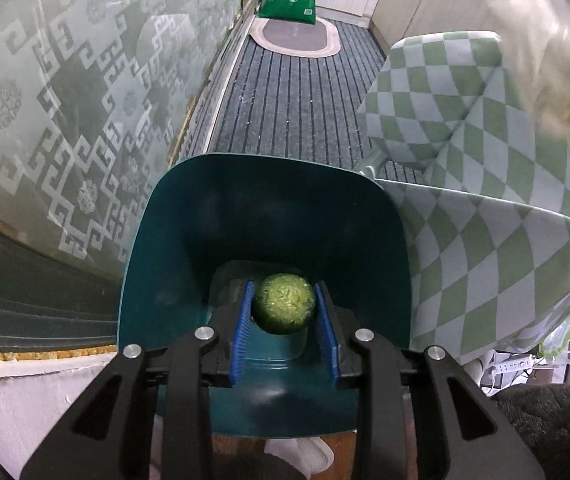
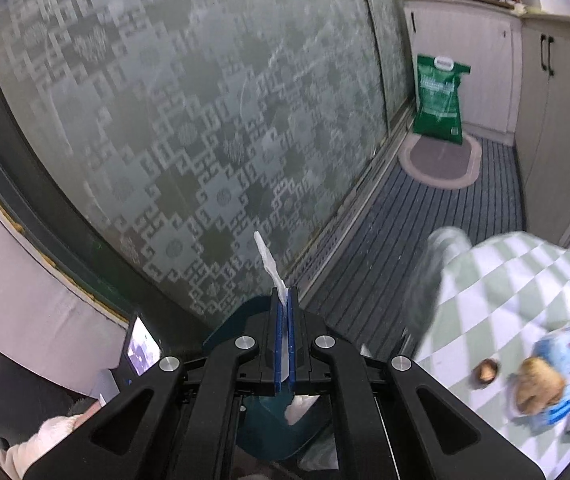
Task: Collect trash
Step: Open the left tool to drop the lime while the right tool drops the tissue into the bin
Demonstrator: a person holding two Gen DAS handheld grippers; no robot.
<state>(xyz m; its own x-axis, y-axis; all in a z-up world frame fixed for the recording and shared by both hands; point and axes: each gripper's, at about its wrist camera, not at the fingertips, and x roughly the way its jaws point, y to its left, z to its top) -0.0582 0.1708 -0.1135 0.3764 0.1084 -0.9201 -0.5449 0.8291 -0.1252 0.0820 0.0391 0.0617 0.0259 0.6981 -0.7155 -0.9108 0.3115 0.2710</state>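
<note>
Squarely between the blue ribbed pads of the left gripper (image 1: 284, 307) sits a round green fruit with a rough cut face (image 1: 283, 304); the left pad presses its side, while a thin gap seems to show at the right pad, so a firm grip cannot be confirmed. It hangs over the open mouth of a dark teal plastic bin (image 1: 213, 216). Just right of the bin stands a table under a green-and-white checked cloth (image 1: 465, 240). The right gripper (image 2: 283, 300) is fully closed, pinching a crumpled white paper scrap (image 2: 269, 266), with the teal bin (image 2: 269, 432) below it.
</note>
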